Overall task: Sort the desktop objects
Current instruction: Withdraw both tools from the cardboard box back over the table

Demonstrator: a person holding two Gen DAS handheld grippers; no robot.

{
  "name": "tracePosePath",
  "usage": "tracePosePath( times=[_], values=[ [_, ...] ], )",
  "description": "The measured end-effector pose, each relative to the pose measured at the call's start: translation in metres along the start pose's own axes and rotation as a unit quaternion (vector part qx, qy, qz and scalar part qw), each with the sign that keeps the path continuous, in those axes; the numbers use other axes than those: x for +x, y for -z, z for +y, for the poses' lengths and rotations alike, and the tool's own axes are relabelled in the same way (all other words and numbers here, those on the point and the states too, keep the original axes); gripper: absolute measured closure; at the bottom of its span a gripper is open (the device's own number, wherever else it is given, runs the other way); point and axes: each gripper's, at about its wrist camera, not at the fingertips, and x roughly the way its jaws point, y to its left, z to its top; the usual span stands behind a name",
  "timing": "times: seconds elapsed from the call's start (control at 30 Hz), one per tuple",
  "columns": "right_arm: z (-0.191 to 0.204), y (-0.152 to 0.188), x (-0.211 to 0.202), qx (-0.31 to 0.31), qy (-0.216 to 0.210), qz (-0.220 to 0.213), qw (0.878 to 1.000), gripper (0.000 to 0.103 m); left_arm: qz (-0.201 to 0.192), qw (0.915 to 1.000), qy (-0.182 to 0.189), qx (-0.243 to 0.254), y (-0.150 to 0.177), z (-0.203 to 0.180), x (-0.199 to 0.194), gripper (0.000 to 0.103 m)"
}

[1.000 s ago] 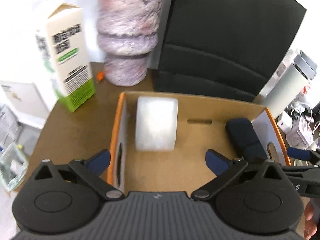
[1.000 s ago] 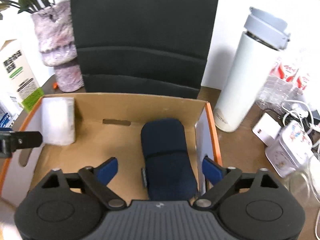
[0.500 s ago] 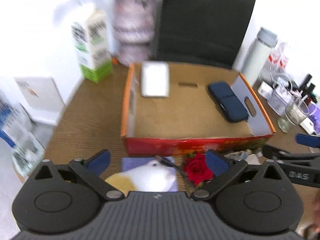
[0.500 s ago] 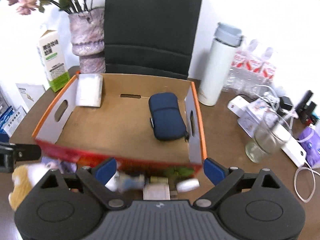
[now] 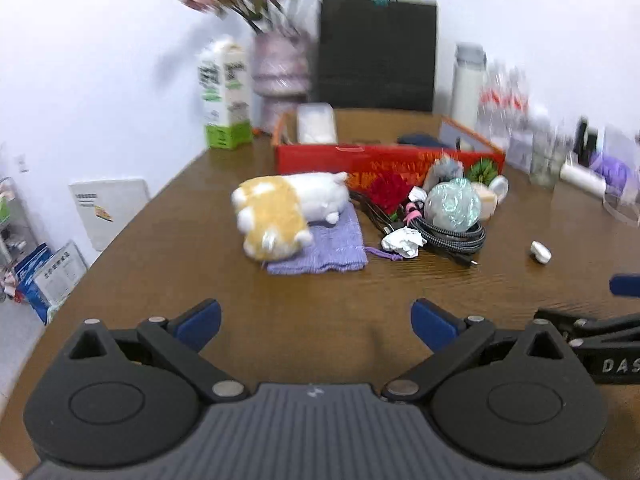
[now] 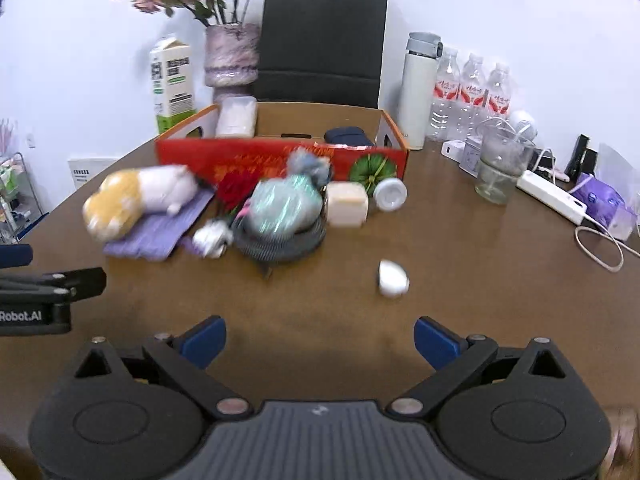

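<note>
A red and orange cardboard box (image 5: 384, 160) (image 6: 280, 160) stands at the back of the brown table, holding a white packet (image 6: 236, 116) and a dark blue case (image 6: 346, 138). In front of it lie a plush hamster (image 5: 280, 212) (image 6: 136, 200) on a purple cloth (image 5: 328, 246), a red flower (image 5: 390, 192), a crumpled paper ball (image 5: 402, 242), a coiled cable (image 5: 452, 236) under a shiny green bag (image 6: 286, 208), a beige cube (image 6: 346, 204) and a small white object (image 6: 392, 278). My left gripper (image 5: 316, 320) and right gripper (image 6: 320, 338) are open, empty, and over bare table near the front.
A milk carton (image 6: 174, 80), a vase with flowers (image 6: 232, 56) and a black chair (image 6: 324, 40) stand behind the box. A white flask (image 6: 420, 88), water bottles (image 6: 472, 92), a glass (image 6: 498, 168), a power strip (image 6: 552, 196) and cables sit at the right.
Both grippers have pulled back from inside the box to the front of the table. The clutter in front of the box has come into view.
</note>
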Motion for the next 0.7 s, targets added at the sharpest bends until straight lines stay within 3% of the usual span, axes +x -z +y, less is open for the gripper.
tracePosePath(
  times=[0.07,0.27,0.4,0.7],
  values=[
    [0.004,0.017,-0.012,-0.016,0.008,-0.025,1.000,0.002,-0.027,0.9993,-0.006,-0.025,0.023,0.002,-0.015,0.000],
    [0.001,0.049,-0.032,-0.019,0.021,-0.077,0.997,0.002,-0.056,0.9983,-0.008,-0.012,0.051,0.001,-0.023,0.000],
    [-0.005,0.064,-0.032,0.006,0.011,-0.076,0.997,0.002,-0.051,0.9986,-0.003,-0.013,0.051,-0.002,-0.018,0.000],
    [-0.014,0.057,-0.017,0.026,0.012,-0.064,0.998,0.002,-0.032,0.9995,0.000,0.000,0.046,-0.002,-0.010,0.000]
  ],
)
